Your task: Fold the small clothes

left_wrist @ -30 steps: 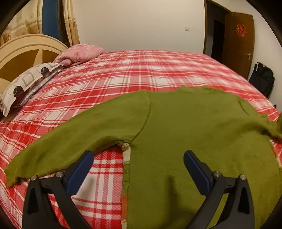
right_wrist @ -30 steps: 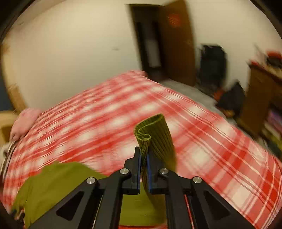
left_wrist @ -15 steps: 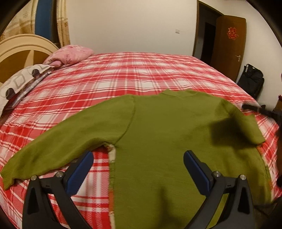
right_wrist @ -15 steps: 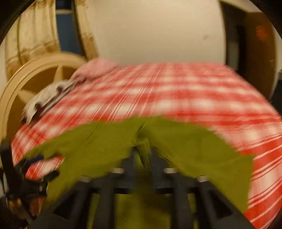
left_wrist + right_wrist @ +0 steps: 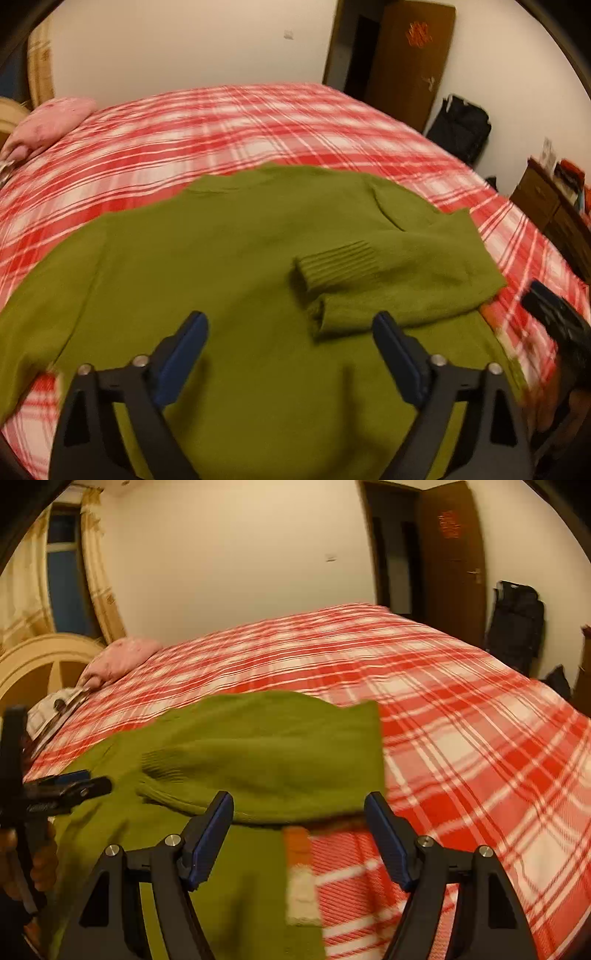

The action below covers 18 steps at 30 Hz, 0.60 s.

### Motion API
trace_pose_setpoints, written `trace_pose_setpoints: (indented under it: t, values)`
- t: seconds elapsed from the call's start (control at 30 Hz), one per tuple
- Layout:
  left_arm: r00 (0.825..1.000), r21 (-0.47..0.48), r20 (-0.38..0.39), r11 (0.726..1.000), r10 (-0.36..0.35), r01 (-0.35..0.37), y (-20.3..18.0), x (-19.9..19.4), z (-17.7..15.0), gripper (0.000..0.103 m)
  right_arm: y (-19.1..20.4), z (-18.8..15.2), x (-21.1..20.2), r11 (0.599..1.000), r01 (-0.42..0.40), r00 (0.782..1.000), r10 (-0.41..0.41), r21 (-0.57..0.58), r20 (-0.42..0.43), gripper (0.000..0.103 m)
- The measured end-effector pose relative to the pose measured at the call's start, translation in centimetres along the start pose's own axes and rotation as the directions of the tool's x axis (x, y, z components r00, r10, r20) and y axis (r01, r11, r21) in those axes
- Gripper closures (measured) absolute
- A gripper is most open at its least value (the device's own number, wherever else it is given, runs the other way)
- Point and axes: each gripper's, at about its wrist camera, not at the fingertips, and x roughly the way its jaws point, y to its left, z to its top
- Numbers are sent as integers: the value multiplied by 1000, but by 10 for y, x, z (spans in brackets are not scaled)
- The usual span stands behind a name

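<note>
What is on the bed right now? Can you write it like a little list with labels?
garment: green sweater, spread on the bed
right sleeve: folded across the body, ribbed cuff lying on top
left sleeve: not folded yet, stretched out to the side
bed cover: red and white plaid
pillow: pink, near the headboard
left gripper: open, nothing between its jaws
right gripper: its jaws have just been opening, cuff let go, nothing between them
</note>
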Motion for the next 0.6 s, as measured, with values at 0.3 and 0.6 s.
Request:
trace_pose_setpoints:
  t: [0.3, 0.6]
  values:
    - [992, -21, -101, 997, -79, 77, -22, 47, 14, 72, -22, -6, 4, 997, -6, 1000, 6, 82, -2, 29]
    - [994, 11, 56, 995, -96, 96, -12, -26, 40, 96, -28, -10, 12, 994, 33, 999, -29, 104, -40, 29]
